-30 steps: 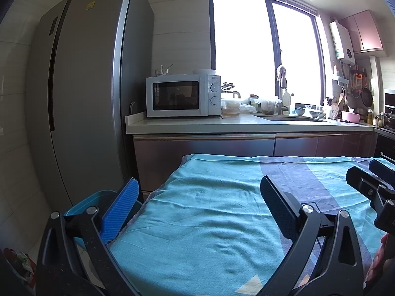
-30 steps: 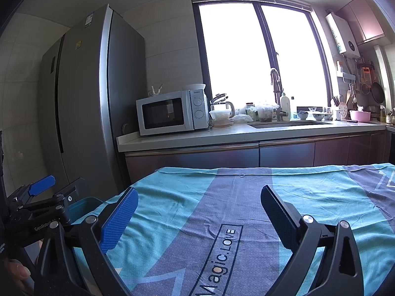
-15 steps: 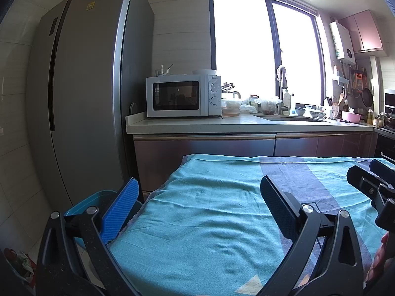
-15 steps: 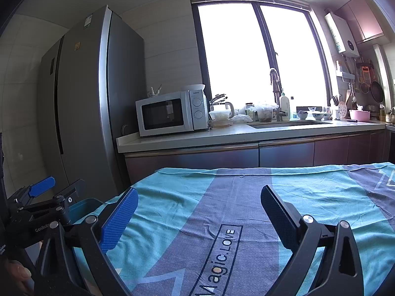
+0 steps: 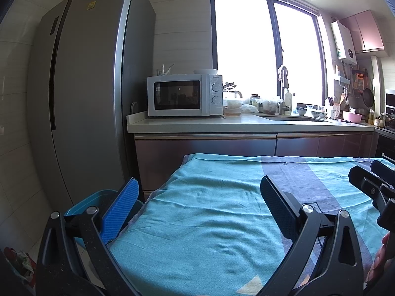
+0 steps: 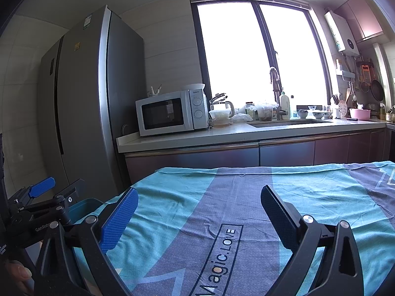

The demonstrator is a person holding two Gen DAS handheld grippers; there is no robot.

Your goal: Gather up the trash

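While both grippers hover over cloth-covered table (image 5: 197, 222), nothing held. Left gripper (image 5: 197, 202): jaws wide apart, empty, over teal part of cloth. Right gripper (image 6: 197, 212): jaws wide apart, empty, over grey stripe printed "Magic.LOVE". Blue bin (image 5: 98, 197) on floor at table's left edge, beside fridge (image 5: 81, 98); contents hidden. Crumpled trash (image 5: 23, 262) on floor, lower left corner of left view. No trash seen on cloth. Microwave (image 5: 184, 95) on counter behind, under bright window.
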